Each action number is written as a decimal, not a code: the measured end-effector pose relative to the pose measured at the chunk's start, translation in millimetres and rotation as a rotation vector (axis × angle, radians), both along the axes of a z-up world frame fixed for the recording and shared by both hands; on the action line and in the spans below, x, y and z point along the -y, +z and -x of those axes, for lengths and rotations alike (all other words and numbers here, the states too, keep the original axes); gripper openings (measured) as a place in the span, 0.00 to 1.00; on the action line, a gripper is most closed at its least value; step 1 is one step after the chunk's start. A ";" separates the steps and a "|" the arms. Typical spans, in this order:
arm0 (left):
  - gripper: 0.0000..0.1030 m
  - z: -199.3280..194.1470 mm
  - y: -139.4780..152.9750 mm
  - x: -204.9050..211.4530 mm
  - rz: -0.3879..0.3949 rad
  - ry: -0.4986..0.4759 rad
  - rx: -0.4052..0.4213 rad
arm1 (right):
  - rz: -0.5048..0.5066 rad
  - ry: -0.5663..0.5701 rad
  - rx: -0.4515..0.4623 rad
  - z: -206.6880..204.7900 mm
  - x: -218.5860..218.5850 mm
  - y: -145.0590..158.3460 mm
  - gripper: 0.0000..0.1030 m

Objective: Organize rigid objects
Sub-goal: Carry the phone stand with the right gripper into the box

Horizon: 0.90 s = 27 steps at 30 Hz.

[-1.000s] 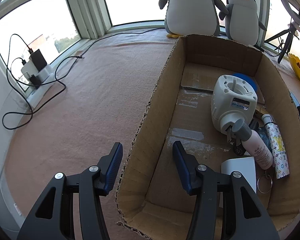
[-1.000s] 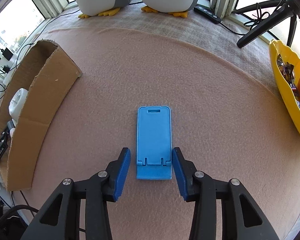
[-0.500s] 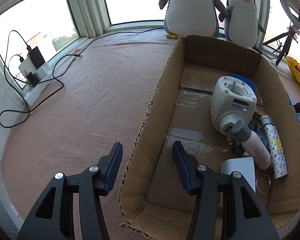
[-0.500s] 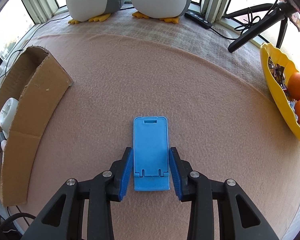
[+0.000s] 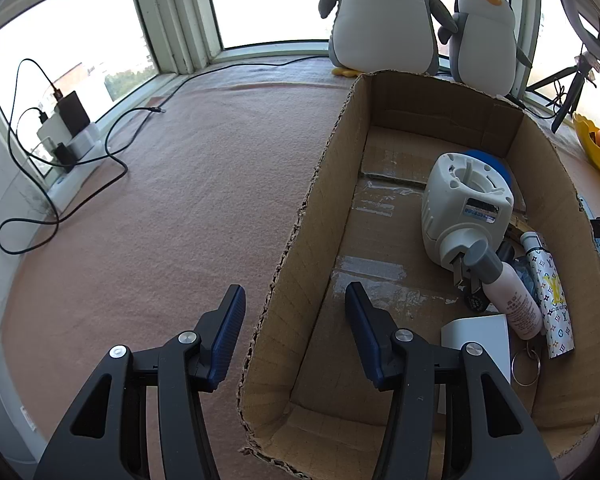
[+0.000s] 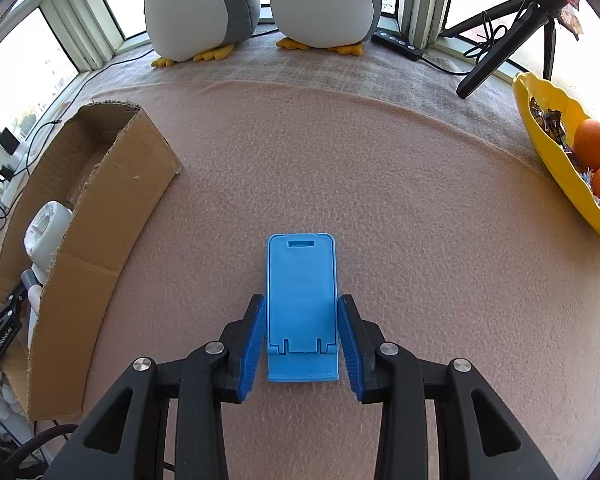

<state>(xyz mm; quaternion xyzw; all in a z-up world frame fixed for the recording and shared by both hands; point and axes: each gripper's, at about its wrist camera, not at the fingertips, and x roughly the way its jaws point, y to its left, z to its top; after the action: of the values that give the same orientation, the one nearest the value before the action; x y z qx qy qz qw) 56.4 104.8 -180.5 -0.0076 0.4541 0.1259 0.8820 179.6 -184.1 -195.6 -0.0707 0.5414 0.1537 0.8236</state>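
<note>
A cardboard box (image 5: pixel 440 240) sits on the worktop (image 5: pixel 160 220), two plush penguins (image 5: pixel 384 16) behind its far end by the window. In the box, an appliance (image 5: pixel 466 208) stands toward the right wall, with a bottle (image 5: pixel 508 296) and a tube (image 5: pixel 550 300) lying before it. On the worktop right of the box lies a phone stand (image 6: pixel 302 300), flat, and a fruit bowl (image 6: pixel 556 160) sits far right.

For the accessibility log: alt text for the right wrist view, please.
The right gripper clamps a flat blue plastic phone stand by its sides on pink felt. An open brown cardboard box sits left, a yellow fruit bowl right.
</note>
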 end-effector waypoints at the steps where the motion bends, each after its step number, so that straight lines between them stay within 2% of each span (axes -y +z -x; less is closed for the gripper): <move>1: 0.50 0.0 0.0 0.0 0.000 0.000 0.000 | 0.001 0.002 0.004 1.3 -0.7 1.1 0.32; 7: 0.50 -0.1 0.0 0.0 0.001 0.000 0.000 | -0.016 0.000 0.018 9.6 -4.0 9.0 0.32; 13: 0.50 -0.1 0.1 0.0 0.001 0.001 0.000 | -0.068 0.020 0.049 19.7 -17.0 32.9 0.32; 21: 0.50 -0.2 -0.2 0.3 0.001 0.001 0.000 | -0.090 0.111 0.101 38.3 -59.2 62.6 0.32; 27: 0.50 -0.3 -0.7 1.1 0.005 0.003 -0.004 | -0.130 0.175 0.100 50.1 -94.5 68.6 0.32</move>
<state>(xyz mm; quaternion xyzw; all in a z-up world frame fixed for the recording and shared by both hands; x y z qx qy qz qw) 56.7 103.6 -181.2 -0.0102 0.4559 0.1260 0.8810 129.5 -89.7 -127.0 -0.0718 0.4802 0.2560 0.8359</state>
